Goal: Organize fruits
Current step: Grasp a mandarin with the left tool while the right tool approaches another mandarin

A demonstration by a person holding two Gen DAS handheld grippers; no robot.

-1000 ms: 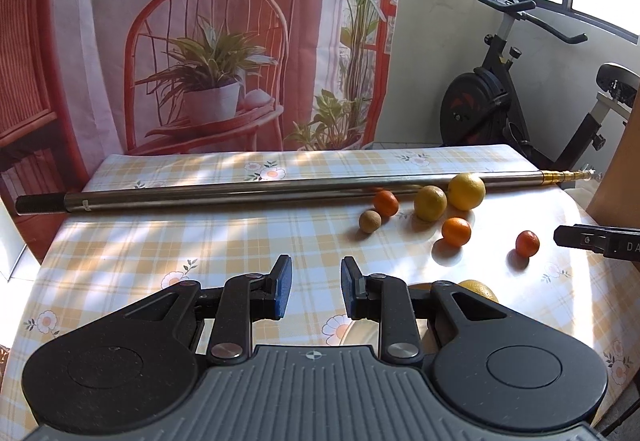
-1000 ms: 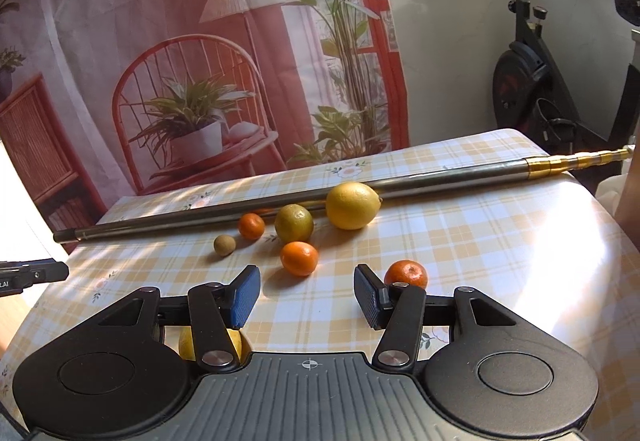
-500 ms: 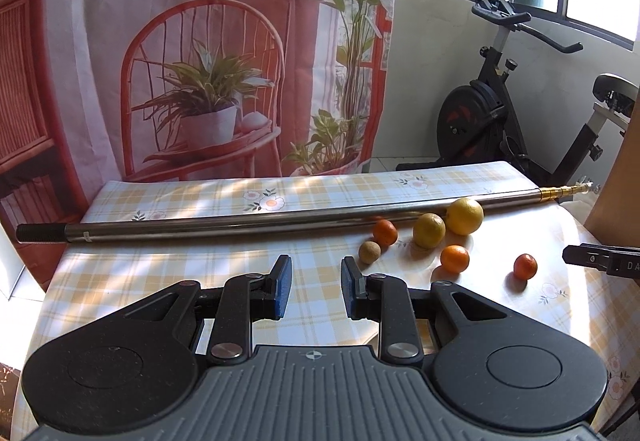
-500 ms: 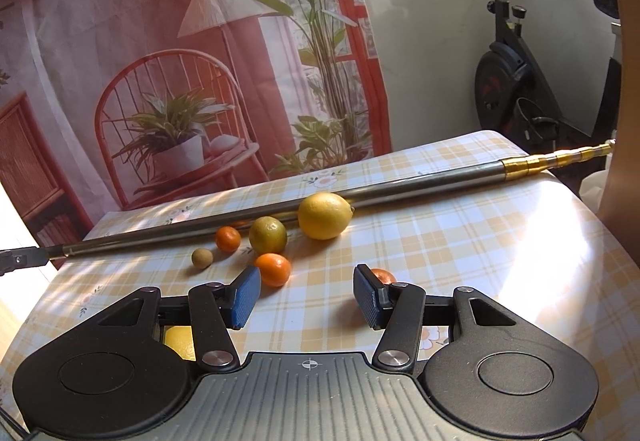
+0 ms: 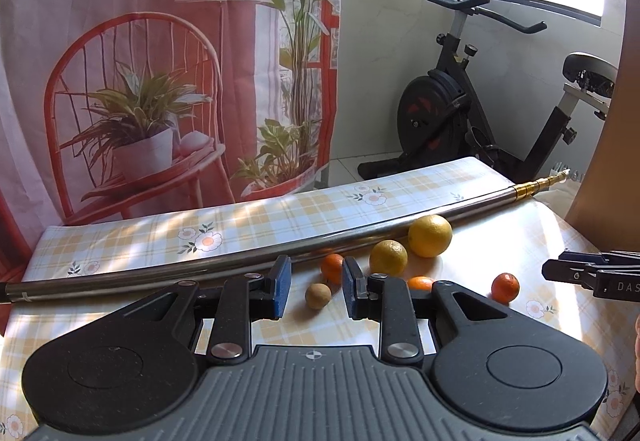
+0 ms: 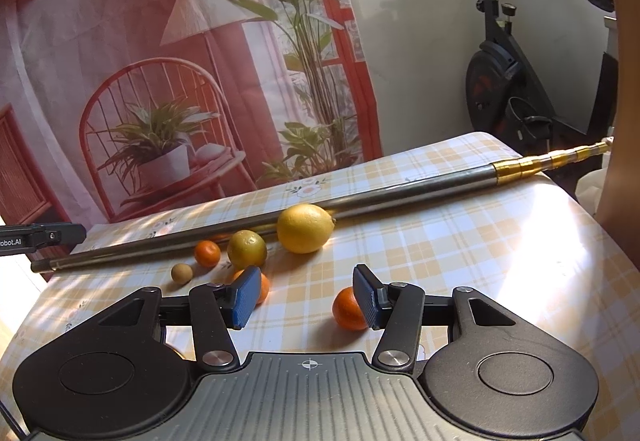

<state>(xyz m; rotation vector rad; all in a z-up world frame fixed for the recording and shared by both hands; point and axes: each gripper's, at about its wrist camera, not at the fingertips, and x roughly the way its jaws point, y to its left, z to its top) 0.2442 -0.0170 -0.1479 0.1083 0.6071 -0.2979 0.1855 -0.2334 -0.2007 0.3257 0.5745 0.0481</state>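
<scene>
Several fruits lie on the checked tablecloth [image 5: 500, 209] in front of a long metal pole [image 5: 240, 261]. They include a big yellow lemon [image 6: 306, 228], a yellow-green citrus [image 6: 247, 249], a small orange [image 6: 207, 253] and a small brown fruit [image 6: 182, 274]. Two more oranges [image 6: 348, 309] [image 6: 262, 287] are partly hidden behind my right gripper's fingers. My right gripper [image 6: 305, 297] hovers wide open and holds nothing. My left gripper [image 5: 316, 287] is open more narrowly and also holds nothing. The brown fruit [image 5: 318, 296] shows beyond its gap, farther out on the table.
The pole [image 6: 360, 201] crosses the table's far side, its gold end sticking past the right edge. A printed curtain [image 5: 160, 61] hangs behind the table. An exercise bike [image 5: 460, 113] stands at back right. Each gripper's tip [image 5: 592, 277] [image 6: 40, 235] shows in the other's view.
Both grippers have drawn back and risen, so the fruits sit lower and closer to the fingers in view. A yellow fruit near the table's front has slipped out of sight behind the gripper bodies.
</scene>
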